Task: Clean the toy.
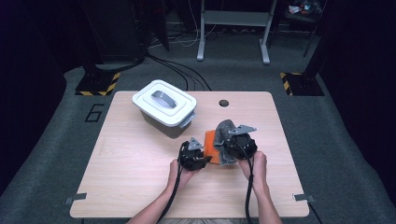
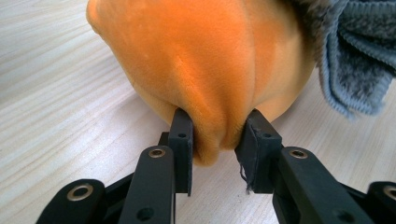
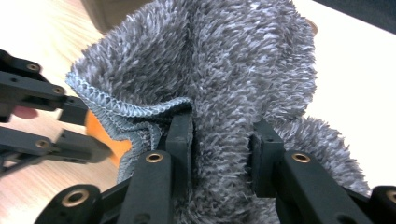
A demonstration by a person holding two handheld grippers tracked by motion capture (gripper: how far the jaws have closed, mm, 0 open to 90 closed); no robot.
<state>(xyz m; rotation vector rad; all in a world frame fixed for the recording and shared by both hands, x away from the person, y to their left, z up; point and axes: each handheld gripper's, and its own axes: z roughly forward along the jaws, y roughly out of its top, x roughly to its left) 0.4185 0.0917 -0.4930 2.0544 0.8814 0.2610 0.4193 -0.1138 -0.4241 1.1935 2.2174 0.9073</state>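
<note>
An orange cloth [image 1: 210,143] lies bunched on the wooden table, and a fold of the orange cloth [image 2: 205,70] is pinched between the jaws of my left gripper [image 2: 218,140], which is shut on it. A fluffy grey towel [image 1: 224,129] rests over the orange cloth's right side. My right gripper [image 3: 222,140] is shut on a thick fold of the grey towel [image 3: 224,70] and holds it raised. In the high view the left gripper [image 1: 201,153] and the right gripper [image 1: 227,145] sit close together near the table's middle. The left gripper's fingers [image 3: 70,140] show at the left of the right gripper view.
A grey bin with a white lid [image 1: 164,107] stands behind and to the left of the cloths. A small round hole [image 1: 223,103] sits near the table's far edge [image 1: 191,92]. Bare wood [image 1: 126,172] stretches to the left and front.
</note>
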